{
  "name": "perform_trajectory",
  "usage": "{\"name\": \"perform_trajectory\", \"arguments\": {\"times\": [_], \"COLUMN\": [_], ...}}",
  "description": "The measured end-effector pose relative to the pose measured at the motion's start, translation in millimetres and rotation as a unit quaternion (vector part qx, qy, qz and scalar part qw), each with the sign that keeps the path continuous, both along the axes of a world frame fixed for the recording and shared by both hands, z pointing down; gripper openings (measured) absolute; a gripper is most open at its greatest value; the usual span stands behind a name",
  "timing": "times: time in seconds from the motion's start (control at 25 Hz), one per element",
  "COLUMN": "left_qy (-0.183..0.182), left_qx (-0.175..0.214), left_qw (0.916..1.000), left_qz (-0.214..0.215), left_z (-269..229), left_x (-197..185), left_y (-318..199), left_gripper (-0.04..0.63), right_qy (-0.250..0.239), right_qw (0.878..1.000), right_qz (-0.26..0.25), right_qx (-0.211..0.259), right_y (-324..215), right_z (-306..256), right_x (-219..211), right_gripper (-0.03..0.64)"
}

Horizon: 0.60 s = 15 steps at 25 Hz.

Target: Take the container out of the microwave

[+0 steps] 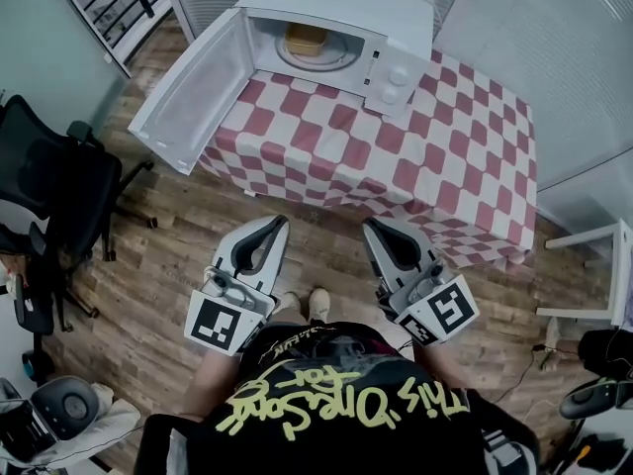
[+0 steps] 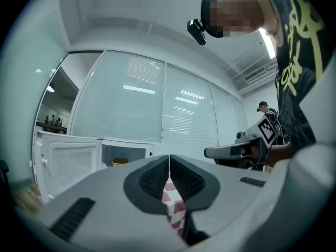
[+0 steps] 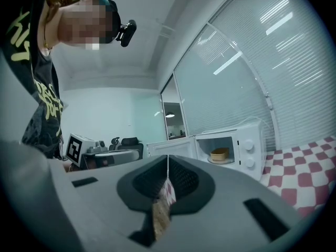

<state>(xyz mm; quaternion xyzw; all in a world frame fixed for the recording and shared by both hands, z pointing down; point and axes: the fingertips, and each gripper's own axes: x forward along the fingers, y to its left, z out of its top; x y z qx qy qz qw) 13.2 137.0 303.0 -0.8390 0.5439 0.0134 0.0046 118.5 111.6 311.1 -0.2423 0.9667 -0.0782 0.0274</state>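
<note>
A white microwave [image 1: 336,28] stands on the table's far left corner with its door [image 1: 193,87] swung wide open to the left. Inside, a tan container [image 1: 306,39] sits on the turntable; it also shows as a small tan container [image 2: 119,161] in the left gripper view and as the container [image 3: 220,154] in the right gripper view. My left gripper [image 1: 280,223] and right gripper [image 1: 368,225] are held side by side in front of the table, well short of the microwave. Both are shut with nothing between the jaws.
The table carries a red-and-white checked cloth [image 1: 435,156]. A black office chair [image 1: 49,196] stands at the left on the wooden floor. A white stand [image 1: 593,275] is at the right. Glass walls with blinds run behind the table.
</note>
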Motion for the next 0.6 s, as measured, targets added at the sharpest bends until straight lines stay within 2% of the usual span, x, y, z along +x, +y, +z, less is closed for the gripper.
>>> {"name": "perform_trajectory", "arguments": {"times": [0.08, 0.24, 0.4, 0.6], "left_qy": [-0.013, 0.011, -0.014, -0.017], "left_qx": [0.014, 0.007, 0.011, 0.006], "left_qw": [0.9998, 0.9999, 0.9998, 0.9998], "left_qz": [0.002, -0.006, 0.002, -0.008], "left_z": [-2.3, -6.8, 0.8, 3.5], "left_x": [-2.7, -1.3, -0.7, 0.9], "left_y": [-3.4, -8.6, -4.9, -5.1], "left_gripper": [0.011, 0.011, 0.011, 0.011], "right_qy": [0.0, 0.006, 0.008, 0.008], "right_qw": [1.0, 1.0, 1.0, 1.0], "right_qz": [-0.002, -0.007, -0.01, -0.014], "right_qx": [0.002, -0.001, 0.0, 0.0], "right_y": [-0.5, -5.3, -4.1, -4.3], "right_z": [-1.5, 2.8, 4.0, 4.9], "right_x": [-1.2, -1.8, -1.5, 3.9], "right_gripper": [0.011, 0.011, 0.011, 0.011]}}
